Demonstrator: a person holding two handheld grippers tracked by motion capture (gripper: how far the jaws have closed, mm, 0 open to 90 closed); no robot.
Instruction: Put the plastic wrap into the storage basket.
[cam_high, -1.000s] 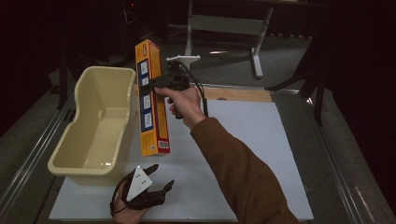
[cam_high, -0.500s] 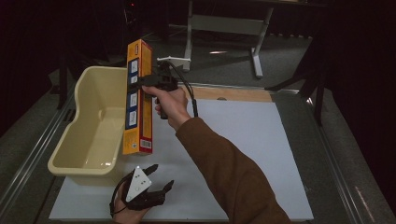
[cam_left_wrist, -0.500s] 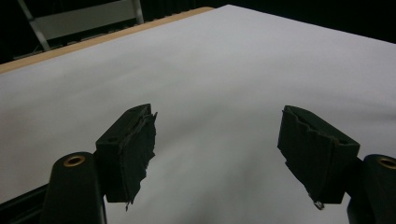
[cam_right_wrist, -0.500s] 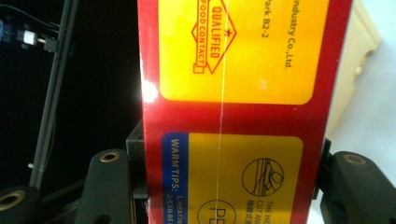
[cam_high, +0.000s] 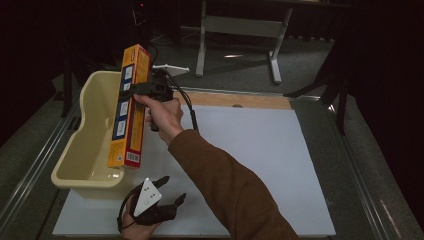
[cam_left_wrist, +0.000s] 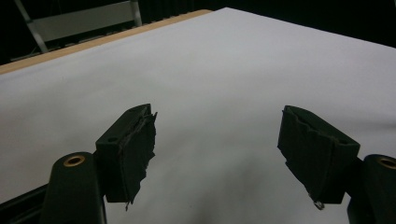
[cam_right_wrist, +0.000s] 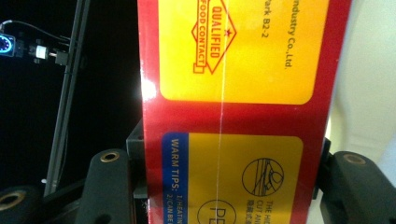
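1. Jaws of the right gripper are clamped on the long orange box, one on each broad side; in the right gripper view the box spans the whole gap between them, its red and yellow print reading sideways.
2. Box hangs nearly upright and slightly tilted, gripped in its upper half. Its lower end sits over the near right rim of the cream tub; whether it touches the rim cannot be told.
3. Right hand holds the gripper handle just behind the jaws, brown sleeve trailing back toward the near edge.
4. Left gripper jaws stand wide apart with nothing between them; the left gripper view shows bare white sheet ahead of and below them.
5. Left gripper rests low on the counter near the front edge, just in front of the tub's near wall, well apart from the right jaws.
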